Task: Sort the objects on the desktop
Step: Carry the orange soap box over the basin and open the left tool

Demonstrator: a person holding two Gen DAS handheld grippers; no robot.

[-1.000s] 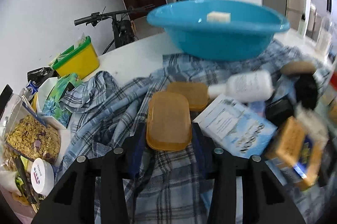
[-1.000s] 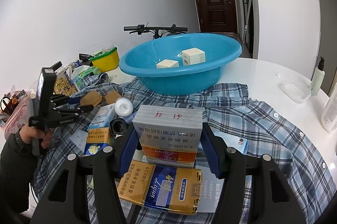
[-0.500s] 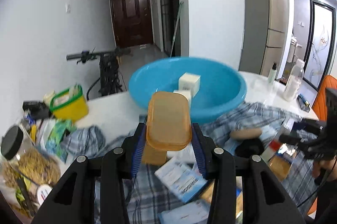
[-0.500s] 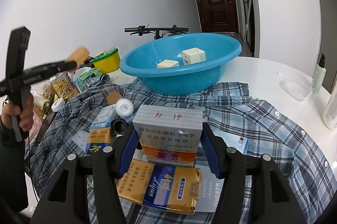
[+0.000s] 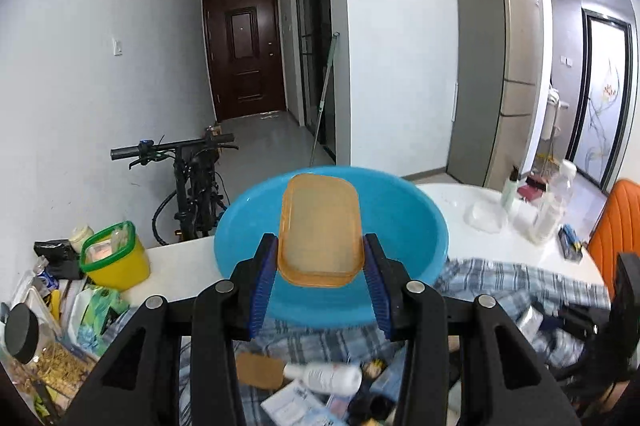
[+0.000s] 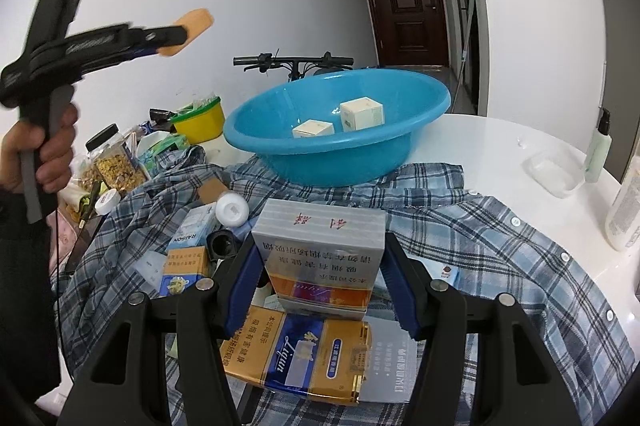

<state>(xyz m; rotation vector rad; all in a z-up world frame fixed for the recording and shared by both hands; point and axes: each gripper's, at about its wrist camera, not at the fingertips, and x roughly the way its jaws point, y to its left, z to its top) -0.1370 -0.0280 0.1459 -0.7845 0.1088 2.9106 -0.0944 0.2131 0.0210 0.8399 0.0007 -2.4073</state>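
Observation:
My left gripper (image 5: 320,262) is shut on a flat orange plastic lid (image 5: 320,230) and holds it high, in front of the blue basin (image 5: 404,222). In the right wrist view the left gripper (image 6: 168,36) is raised at upper left with the orange lid (image 6: 192,26) sticking out. My right gripper (image 6: 322,266) is shut on a grey and orange cigarette carton (image 6: 320,254), low over the plaid shirt (image 6: 460,226). The blue basin (image 6: 340,146) holds two small cream boxes (image 6: 360,112).
A gold and blue carton (image 6: 300,358), a white bottle (image 6: 232,208), small boxes and a second orange lid (image 5: 260,370) lie on the shirt. A yellow tub (image 6: 198,120) and a cereal jar (image 6: 116,162) stand left. Bottles (image 6: 596,146) and a clear dish (image 6: 554,172) stand right.
My left gripper has lifted the orange lid off the shirt and raised it high towards the basin. My right gripper has stayed in place, holding the carton.

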